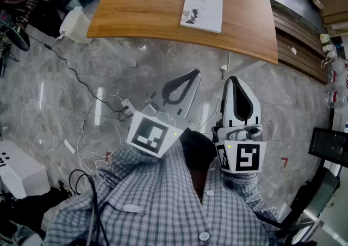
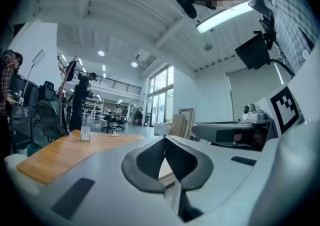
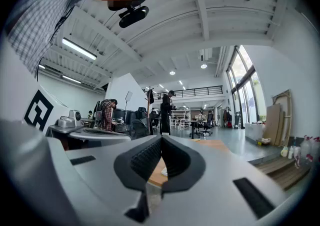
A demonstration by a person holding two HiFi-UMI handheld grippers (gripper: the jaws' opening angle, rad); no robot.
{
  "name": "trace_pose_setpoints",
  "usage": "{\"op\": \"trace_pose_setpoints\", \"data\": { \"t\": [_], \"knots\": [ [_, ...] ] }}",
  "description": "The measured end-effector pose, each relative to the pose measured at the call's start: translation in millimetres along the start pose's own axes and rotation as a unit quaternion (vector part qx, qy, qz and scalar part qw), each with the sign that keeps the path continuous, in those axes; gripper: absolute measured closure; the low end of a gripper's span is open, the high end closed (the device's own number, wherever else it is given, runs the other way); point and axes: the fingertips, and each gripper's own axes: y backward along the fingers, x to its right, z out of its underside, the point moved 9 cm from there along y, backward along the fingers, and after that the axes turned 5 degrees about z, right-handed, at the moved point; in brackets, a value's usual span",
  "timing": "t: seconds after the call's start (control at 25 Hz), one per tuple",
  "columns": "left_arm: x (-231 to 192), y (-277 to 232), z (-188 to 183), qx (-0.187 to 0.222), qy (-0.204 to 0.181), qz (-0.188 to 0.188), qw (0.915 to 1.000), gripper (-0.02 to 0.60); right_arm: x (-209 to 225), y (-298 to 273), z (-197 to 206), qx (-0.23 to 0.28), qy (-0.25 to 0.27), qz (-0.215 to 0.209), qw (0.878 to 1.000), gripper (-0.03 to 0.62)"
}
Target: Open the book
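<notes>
A closed white book with dark print on its cover lies flat on the wooden table, towards its near right part. Both grippers hang level over the floor, short of the table's near edge. My left gripper is shut with nothing in it, its tips together. To its right my right gripper is likewise shut and empty. A sliver of the book shows low between the right jaws, far ahead. The book is hidden in the left gripper view.
Grey marble floor lies under the grippers, with white cables and a power strip at the left. A white box stands at the far left. Wooden planks and bottles line the right. A glass stands on the table; people stand in the background.
</notes>
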Motion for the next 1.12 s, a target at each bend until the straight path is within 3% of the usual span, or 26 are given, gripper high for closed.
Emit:
{"op": "trace_pose_setpoints", "data": {
  "t": [0.24,0.44,0.76,1.12],
  "knots": [
    [-5,3,1,0.004,0.003,-0.004,1.0000,0.581,-3,-3,1,0.001,0.002,0.000,1.000,0.574],
    [-8,4,3,0.004,0.005,-0.003,1.0000,0.581,-9,-3,1,-0.006,0.047,-0.003,0.999,0.574],
    [-22,17,4,0.005,0.012,-0.005,0.9999,0.581,-18,-4,3,-0.013,0.018,0.012,1.000,0.574],
    [-51,37,6,0.012,0.007,-0.005,0.9999,0.581,-21,-15,0,0.001,-0.006,0.056,0.998,0.574]
  ]
}}
